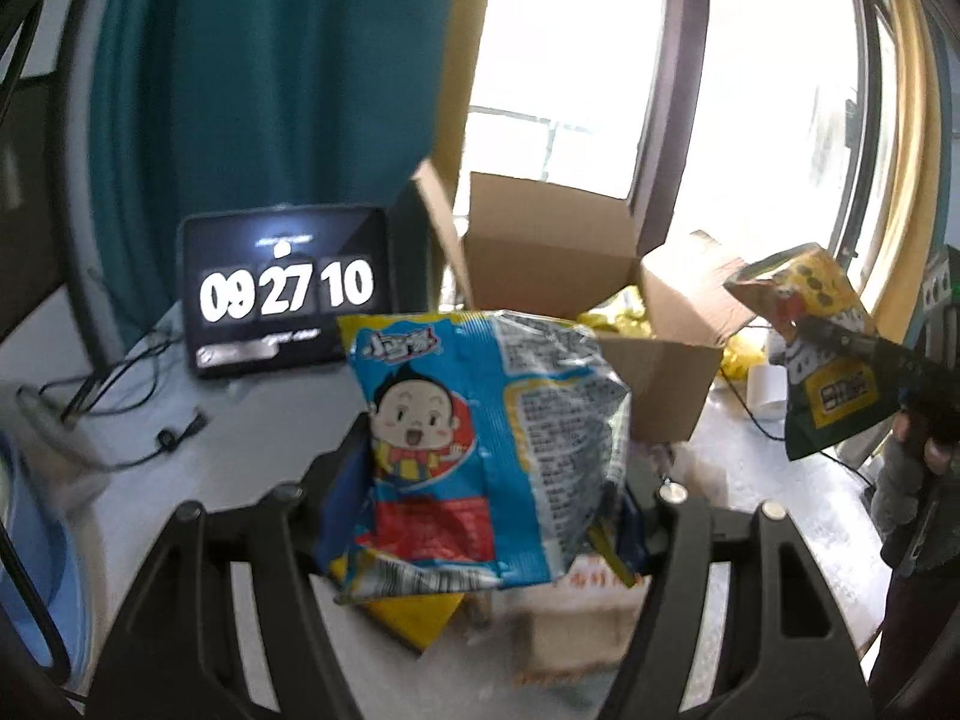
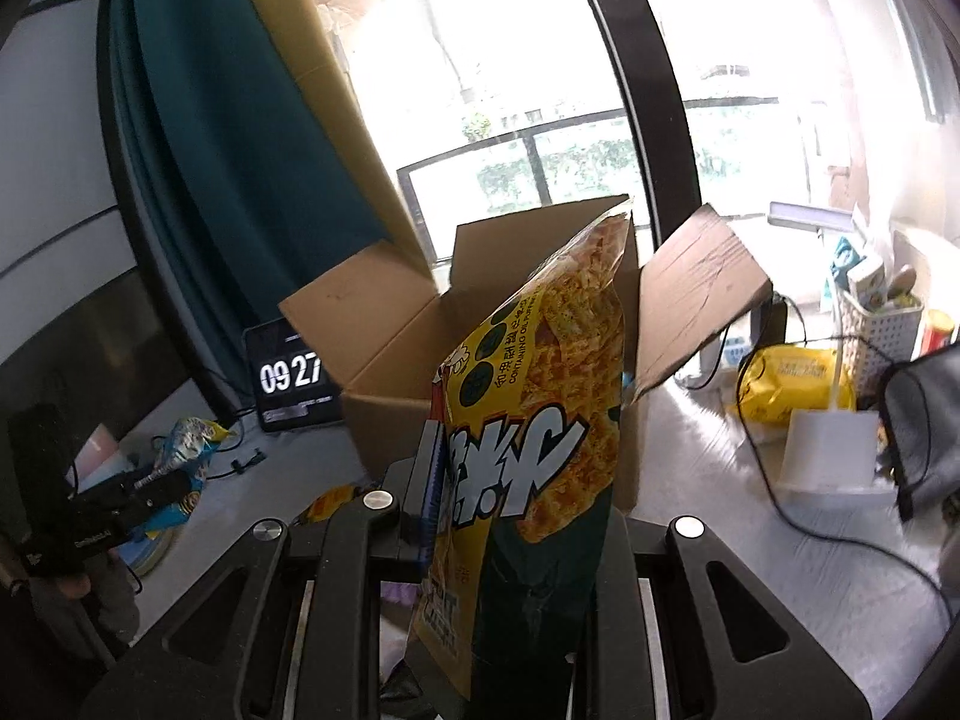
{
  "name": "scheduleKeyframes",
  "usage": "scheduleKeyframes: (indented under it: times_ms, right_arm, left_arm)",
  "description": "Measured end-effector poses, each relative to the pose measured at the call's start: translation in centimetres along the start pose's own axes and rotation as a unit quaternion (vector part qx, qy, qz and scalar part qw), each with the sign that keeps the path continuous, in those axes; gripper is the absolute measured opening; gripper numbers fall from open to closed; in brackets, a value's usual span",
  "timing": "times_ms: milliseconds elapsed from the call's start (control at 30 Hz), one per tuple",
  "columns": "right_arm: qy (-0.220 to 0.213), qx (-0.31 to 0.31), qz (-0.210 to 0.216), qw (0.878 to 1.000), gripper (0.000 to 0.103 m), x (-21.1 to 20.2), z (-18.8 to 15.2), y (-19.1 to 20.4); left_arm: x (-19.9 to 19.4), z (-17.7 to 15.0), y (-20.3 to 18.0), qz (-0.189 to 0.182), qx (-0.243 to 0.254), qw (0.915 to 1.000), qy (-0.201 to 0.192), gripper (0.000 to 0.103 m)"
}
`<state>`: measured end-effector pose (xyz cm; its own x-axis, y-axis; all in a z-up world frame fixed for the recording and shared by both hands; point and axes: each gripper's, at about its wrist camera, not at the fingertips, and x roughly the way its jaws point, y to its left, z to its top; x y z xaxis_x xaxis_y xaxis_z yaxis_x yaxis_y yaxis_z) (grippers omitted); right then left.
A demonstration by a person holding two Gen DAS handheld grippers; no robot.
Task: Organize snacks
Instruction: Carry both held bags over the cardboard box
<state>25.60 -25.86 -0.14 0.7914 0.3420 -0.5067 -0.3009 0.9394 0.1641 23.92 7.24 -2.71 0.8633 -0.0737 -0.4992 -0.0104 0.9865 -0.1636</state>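
**A:** Left wrist view: what's centre frame?

**B:** The left gripper (image 1: 486, 480) clamps a blue cartoon snack bag (image 1: 474, 450), lifted off the table, just short of the open cardboard box (image 1: 552, 276) behind it. It is probably held high to clear the near wall. At the right edge, the yellow-green chip bag (image 1: 822, 354) hangs from the other gripper. More packets lie blurred on the table below.

**A:** And the right wrist view?

**B:** The right gripper (image 2: 516, 516) pinches that chip bag (image 2: 540, 420) upright, centre frame, top corner aimed at the box (image 2: 396, 360), whose flaps are splayed open, ready for loading. At lower left, the blue bag (image 2: 186, 450) shows again.

**A:** The room?

**B:** A pale grey table (image 2: 780, 570) strewn with cables, a clock tablet (image 1: 282, 294) at left, teal curtain (image 1: 270, 60) above, bright windows (image 2: 510, 60) behind, and a yellow packet (image 2: 792, 384) at right.
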Motion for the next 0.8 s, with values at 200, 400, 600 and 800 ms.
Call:
scheduleKeyframes:
  times_ms: [200, 400, 600, 800]
  right_arm:
    - [-0.007, -0.004, -0.014, 1.0, 0.023, 1.6, 1.9, -1.4]
    - [-0.011, -0.005, -0.021, 1.0, 0.023, 3.4, 3.4, -2.4]
    - [-0.008, -0.002, -0.026, 1.0, 0.023, 5.6, 4.6, -3.4]
    - [-0.016, -0.012, -0.037, 0.999, 0.023, 7.2, 6.1, -3.6]
  left_arm:
    - [3.0, 2.7, -1.1, -0.016, 0.019, 0.9997, -0.009, 0.068]
    - [5.2, 5.3, -2.1, -0.026, 0.039, 0.9987, -0.022, 0.068]
    - [7.4, 7.4, -4.2, -0.014, 0.078, 0.9961, -0.04, 0.069]
    - [10.4, 9.6, -6.3, -0.007, 0.113, 0.9918, -0.059, 0.07]
